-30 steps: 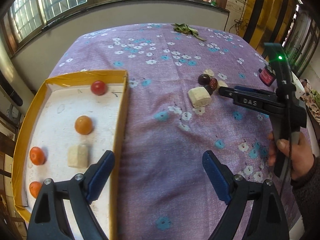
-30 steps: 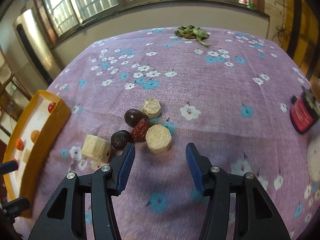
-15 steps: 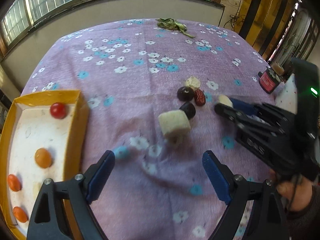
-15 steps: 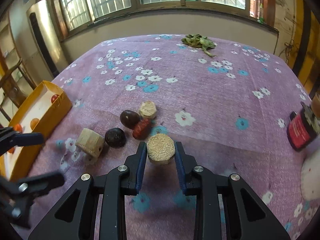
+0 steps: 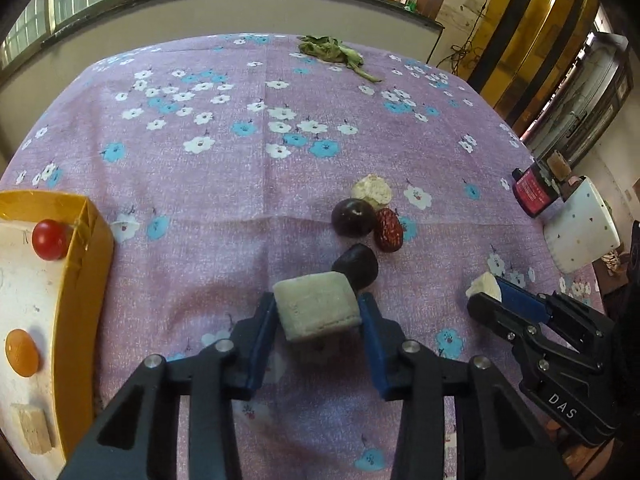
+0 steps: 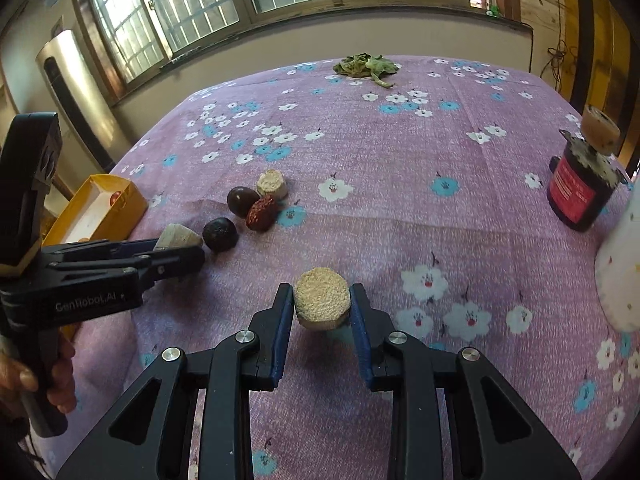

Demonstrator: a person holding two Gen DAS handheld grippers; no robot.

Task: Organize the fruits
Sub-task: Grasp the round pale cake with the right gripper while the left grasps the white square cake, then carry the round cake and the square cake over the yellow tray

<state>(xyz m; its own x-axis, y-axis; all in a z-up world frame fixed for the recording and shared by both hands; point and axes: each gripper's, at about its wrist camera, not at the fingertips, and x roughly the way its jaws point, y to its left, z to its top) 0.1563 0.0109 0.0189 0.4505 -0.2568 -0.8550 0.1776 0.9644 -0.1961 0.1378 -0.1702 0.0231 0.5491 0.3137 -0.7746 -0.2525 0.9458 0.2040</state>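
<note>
Pale sugarcane chunk (image 5: 318, 307) sits between my closing left gripper (image 5: 318, 322) pads, near-centre on the purple cloth (image 5: 240, 184); right gripper (image 6: 322, 320) clamps a round cane slice (image 6: 322, 304); step is pickup, next lift both and carry left to the yellow tray (image 5: 86, 264).

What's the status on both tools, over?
Left tool closing around pale chunk. Right tool shut on round pale slice. Dark fruit touching chunk's far side.

A table under purple flowered cloth (image 5: 248, 168) bears scattered fruits (image 5: 354, 218), yellow tray (image 5: 86, 280), red jar (image 6: 580, 188), wilted greens (image 6: 366, 66).
</note>
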